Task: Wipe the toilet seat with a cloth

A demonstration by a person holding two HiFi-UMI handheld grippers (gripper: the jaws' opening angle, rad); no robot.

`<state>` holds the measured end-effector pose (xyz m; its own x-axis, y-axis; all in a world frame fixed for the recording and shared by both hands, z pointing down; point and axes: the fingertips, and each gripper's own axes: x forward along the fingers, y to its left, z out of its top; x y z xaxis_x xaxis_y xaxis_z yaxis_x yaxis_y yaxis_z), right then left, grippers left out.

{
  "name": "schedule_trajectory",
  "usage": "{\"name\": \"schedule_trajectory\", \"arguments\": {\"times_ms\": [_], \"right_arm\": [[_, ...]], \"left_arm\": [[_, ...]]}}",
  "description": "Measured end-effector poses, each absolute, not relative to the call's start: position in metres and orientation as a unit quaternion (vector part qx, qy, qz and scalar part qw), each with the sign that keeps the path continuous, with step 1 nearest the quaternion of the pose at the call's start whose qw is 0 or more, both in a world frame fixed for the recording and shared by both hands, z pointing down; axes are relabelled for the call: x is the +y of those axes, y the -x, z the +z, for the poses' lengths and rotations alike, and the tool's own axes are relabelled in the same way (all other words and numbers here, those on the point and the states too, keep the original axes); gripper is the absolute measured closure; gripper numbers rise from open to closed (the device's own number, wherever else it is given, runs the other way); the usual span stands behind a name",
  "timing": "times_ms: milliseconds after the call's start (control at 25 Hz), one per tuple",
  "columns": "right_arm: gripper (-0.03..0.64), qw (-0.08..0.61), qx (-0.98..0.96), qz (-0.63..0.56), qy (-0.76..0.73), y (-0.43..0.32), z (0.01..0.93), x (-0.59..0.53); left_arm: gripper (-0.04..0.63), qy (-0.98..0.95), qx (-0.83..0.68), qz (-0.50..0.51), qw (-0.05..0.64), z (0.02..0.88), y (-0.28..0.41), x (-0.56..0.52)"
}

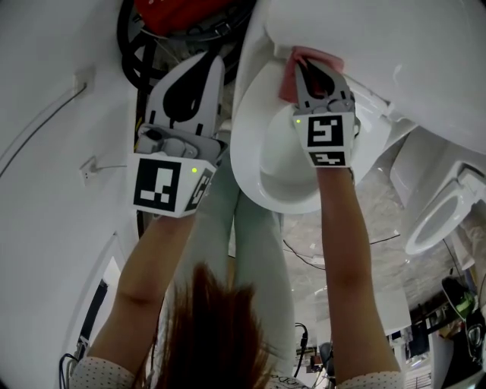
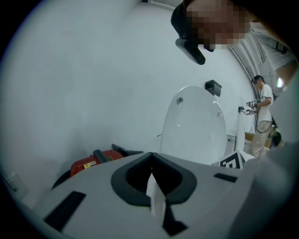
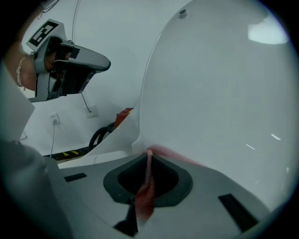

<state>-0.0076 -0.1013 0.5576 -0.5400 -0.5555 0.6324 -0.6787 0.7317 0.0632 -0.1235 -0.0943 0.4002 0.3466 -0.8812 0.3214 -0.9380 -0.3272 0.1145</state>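
A white toilet seat (image 1: pixel 249 156) rings the bowl below me, with its lid (image 1: pixel 380 38) raised behind it. My right gripper (image 1: pixel 313 67) is shut on a pink cloth (image 1: pixel 292 72), which presses against the white surface at the back of the seat, where the lid rises. In the right gripper view the pink cloth (image 3: pixel 148 161) runs up between the jaws of the right gripper (image 3: pixel 148 155) and spreads onto the lid (image 3: pixel 224 93). My left gripper (image 1: pixel 216 61) hovers left of the bowl, shut and holding nothing. From the left gripper (image 2: pixel 152 172), the upright lid (image 2: pixel 194 128) is ahead.
A red machine (image 1: pixel 182 14) with a black hose sits by the wall behind the toilet. A wall socket (image 1: pixel 86 175) and cable are at left. Another toilet (image 1: pixel 437 213) stands at right. A person (image 2: pixel 261 116) stands far off.
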Motion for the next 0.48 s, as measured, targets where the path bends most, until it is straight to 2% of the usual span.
{"name": "schedule_trajectory", "arguments": {"times_ms": [480], "right_arm": [[0.578,0.325,-0.879,0.112,-0.33,0.002,0.558,-0.101]], "left_arm": [[0.592,-0.815,-0.552,0.101,0.142,0.399,0.112,-0.094]]}}
